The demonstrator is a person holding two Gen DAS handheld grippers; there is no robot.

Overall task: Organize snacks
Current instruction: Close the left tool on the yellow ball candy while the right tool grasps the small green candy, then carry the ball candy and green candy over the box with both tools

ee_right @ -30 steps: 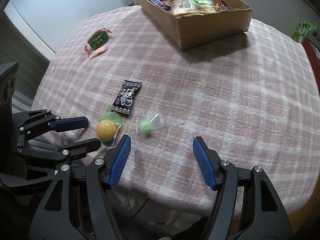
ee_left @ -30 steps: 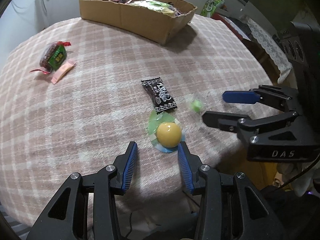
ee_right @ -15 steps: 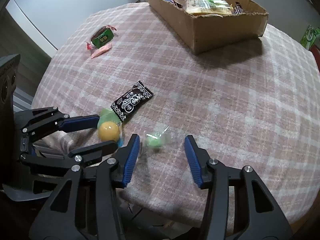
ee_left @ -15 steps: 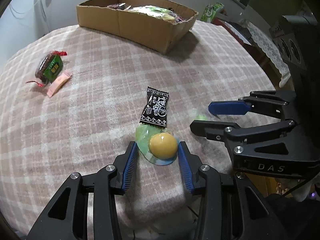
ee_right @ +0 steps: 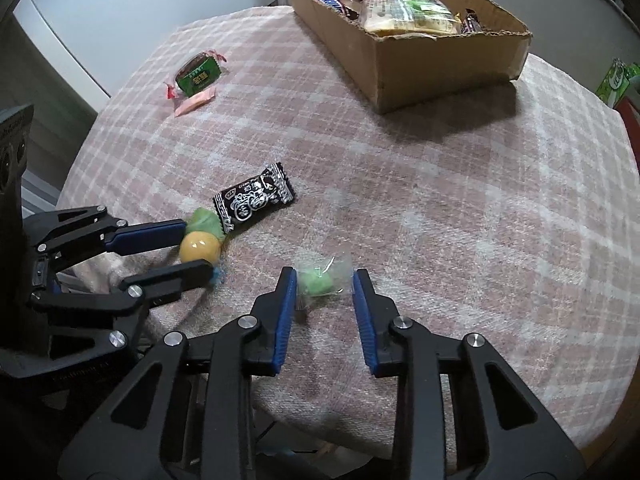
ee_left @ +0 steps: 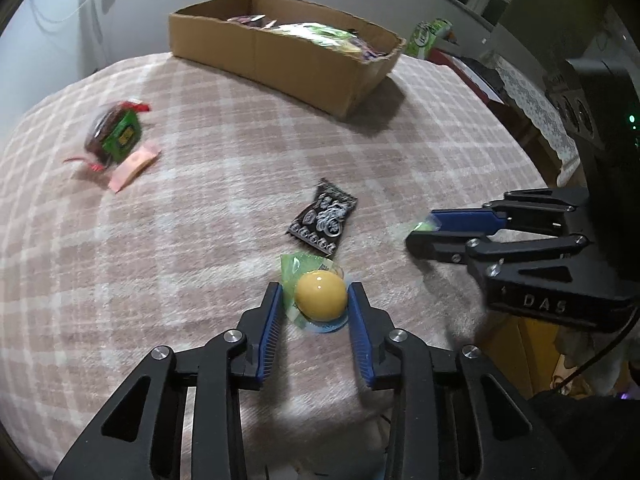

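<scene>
Yellow candy (ee_left: 321, 295) sits low centre in the left wrist view, on the checked counter (ee_left: 200, 184) near its front edge, between the blue pads of the left tool (ee_left: 316, 300). Jaws have just been closing; the pads touch its wrapper on both sides and pinch it.

Green candy (ee_right: 318, 282) in a clear wrapper lies low centre in the right wrist view, between the pads of the right tool (ee_right: 325, 286). Jaws have just been closing; the pads meet the wrapper edges.

Black packet (ee_right: 253, 198) lies just above the yellow candy, touching its green wrapper tail. Green-label snack (ee_right: 199, 74) and pink sachet (ee_right: 195, 101) lie together at upper left, well apart. Box (ee_right: 404, 56) with snacks inside stands at the top.
</scene>
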